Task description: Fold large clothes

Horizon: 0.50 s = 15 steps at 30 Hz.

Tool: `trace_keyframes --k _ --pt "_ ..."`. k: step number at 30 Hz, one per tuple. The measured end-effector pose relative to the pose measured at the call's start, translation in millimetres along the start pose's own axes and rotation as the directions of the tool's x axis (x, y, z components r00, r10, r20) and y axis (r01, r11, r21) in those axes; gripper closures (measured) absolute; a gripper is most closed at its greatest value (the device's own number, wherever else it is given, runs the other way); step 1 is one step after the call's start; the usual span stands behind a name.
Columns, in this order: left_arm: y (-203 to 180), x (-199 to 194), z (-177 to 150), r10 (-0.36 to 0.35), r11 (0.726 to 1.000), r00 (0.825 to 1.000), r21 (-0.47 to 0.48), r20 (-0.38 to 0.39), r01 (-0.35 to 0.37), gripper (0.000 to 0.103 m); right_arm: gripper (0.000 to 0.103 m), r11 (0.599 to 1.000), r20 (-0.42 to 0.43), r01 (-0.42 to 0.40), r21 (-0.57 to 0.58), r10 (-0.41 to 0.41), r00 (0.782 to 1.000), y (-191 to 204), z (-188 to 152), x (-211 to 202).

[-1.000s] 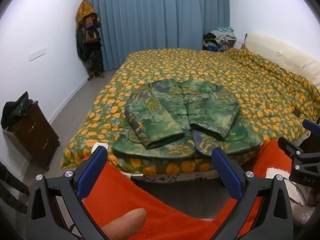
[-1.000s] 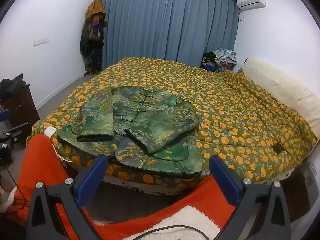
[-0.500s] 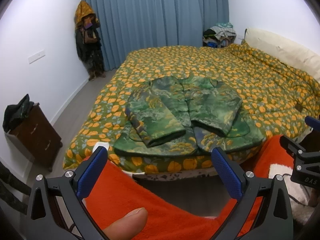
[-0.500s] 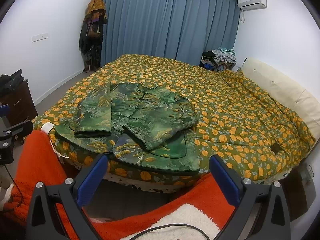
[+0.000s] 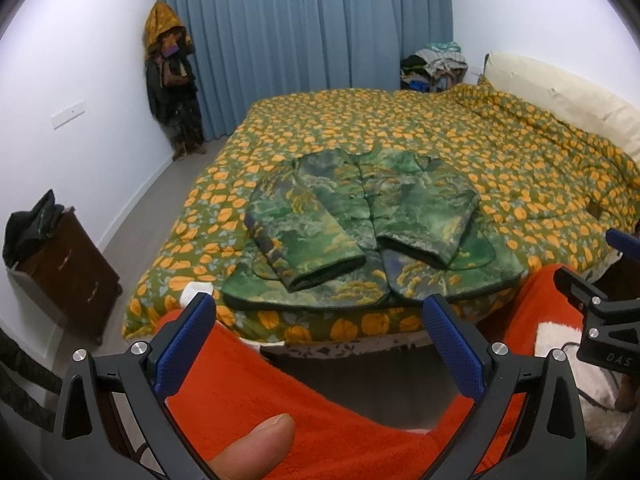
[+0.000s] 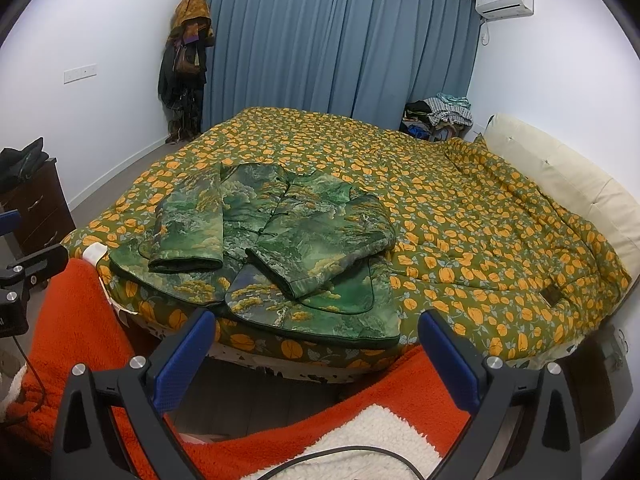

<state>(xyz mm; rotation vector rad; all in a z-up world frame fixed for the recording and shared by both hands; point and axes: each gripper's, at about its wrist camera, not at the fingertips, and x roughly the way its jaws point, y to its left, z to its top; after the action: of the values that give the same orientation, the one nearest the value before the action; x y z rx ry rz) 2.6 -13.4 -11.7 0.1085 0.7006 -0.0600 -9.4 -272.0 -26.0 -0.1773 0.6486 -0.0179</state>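
Note:
A green patterned padded jacket [image 5: 368, 232] [image 6: 276, 248] lies face up at the near edge of the bed, both sleeves folded in over its front. Its hem reaches the bed's edge. My left gripper [image 5: 320, 344] is open and empty, held back from the bed, short of the jacket's hem. My right gripper [image 6: 316, 354] is open and empty too, just short of the jacket's right hem corner. A thumb [image 5: 256, 446] shows under the left gripper.
The bed carries a green quilt with orange flowers [image 6: 460, 216] and a cream headboard [image 6: 560, 184] at right. Orange fleece sleeves [image 5: 304, 412] [image 6: 76, 320] fill the foreground. A dark wooden cabinet [image 5: 68, 272] stands left; coats hang in the corner [image 6: 188, 64]. Clothes pile [image 6: 440, 114] by the curtain.
Both grippers have risen and drawn slightly closer to the bed; the jacket sits a little lower and larger in both views. The jacket itself has not moved.

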Motion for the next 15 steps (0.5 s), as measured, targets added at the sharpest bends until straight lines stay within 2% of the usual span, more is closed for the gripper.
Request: trace_keyframes --k 15 --pt "-1.9 -3.1 -0.8 -0.007 1.000 1.000 0.002 -0.001 0.007 0.000 0.000 1.000 -0.004 0.000 0.000 0.000 1.000 -0.6 -2.1 0.8"
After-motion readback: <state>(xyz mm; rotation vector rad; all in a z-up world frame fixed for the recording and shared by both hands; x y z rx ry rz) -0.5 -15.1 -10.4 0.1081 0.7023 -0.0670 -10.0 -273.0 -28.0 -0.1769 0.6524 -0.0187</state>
